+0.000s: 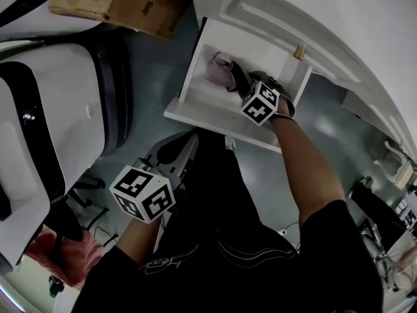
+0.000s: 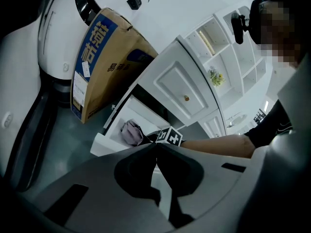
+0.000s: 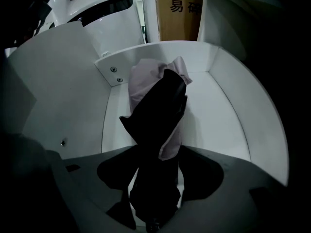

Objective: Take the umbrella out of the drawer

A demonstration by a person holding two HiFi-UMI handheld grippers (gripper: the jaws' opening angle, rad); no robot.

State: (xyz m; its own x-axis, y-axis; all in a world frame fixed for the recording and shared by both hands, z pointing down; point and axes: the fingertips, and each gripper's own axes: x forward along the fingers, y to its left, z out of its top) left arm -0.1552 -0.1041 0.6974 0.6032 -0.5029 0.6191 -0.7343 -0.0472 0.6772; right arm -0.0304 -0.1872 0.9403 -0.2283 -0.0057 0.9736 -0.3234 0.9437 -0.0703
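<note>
Reaching into the open drawer [image 1: 195,113], your right gripper [image 1: 238,77] sits with its jaws clamped on the lilac umbrella [image 1: 219,70]. The umbrella lies inside the drawer, on its floor, close to the wall farthest from you. Your left gripper [image 1: 186,150] hangs well outside the drawer, in front of it, with its jaws pressed together and nothing between them.
</note>
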